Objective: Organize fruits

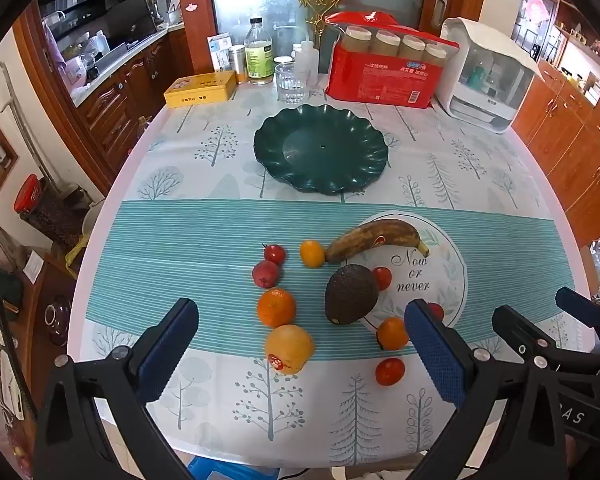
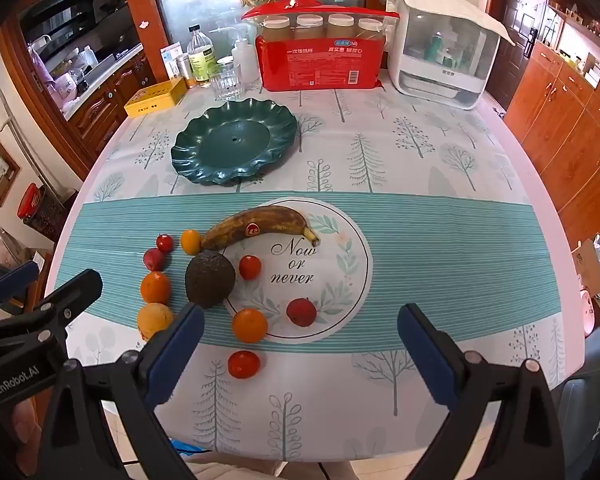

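While both tongs hang over the table's near edge, tilted down at the fruit, neither has hold of anything: the left gripper and the right gripper both stand at their widest, with nothing between the pads. Nearest the left one lies a large orange, just ahead between its fingers, so that hand seems best placed for a first pick. Nearest the right one sits a small red tomato, slightly to its left. Beyond them lies the avocado, then the banana, its long axis running crosswise, stem to the right. Farther still, well apart from all the fruit, the green plate waits empty.
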`<state>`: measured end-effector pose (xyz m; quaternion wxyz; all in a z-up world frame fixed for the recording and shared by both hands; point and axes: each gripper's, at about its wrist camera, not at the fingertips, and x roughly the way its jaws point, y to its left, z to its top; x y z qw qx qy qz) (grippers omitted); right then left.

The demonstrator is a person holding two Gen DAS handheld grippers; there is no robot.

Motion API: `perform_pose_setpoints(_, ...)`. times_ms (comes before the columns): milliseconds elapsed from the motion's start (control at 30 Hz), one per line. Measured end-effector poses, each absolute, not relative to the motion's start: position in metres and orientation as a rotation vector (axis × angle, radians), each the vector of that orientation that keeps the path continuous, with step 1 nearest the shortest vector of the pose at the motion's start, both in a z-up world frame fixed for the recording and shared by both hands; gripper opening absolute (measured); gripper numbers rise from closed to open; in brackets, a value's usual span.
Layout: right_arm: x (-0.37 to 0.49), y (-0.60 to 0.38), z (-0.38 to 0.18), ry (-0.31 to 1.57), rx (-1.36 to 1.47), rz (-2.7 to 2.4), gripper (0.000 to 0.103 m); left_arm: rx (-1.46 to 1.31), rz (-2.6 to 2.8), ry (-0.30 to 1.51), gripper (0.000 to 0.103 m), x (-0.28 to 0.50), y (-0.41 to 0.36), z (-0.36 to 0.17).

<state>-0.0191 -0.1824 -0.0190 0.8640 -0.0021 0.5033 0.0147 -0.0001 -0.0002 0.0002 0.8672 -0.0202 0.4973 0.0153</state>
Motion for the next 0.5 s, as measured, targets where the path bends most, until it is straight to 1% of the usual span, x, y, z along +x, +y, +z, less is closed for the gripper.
perform_pose_setpoints(500, -0.0225, -0.1817, -0.0159, 1.051, -0.006, 0.03, 0.098, -0.055, -0.005, 1.036, 0.102, -0.0029, -0.0021, 0.0036)
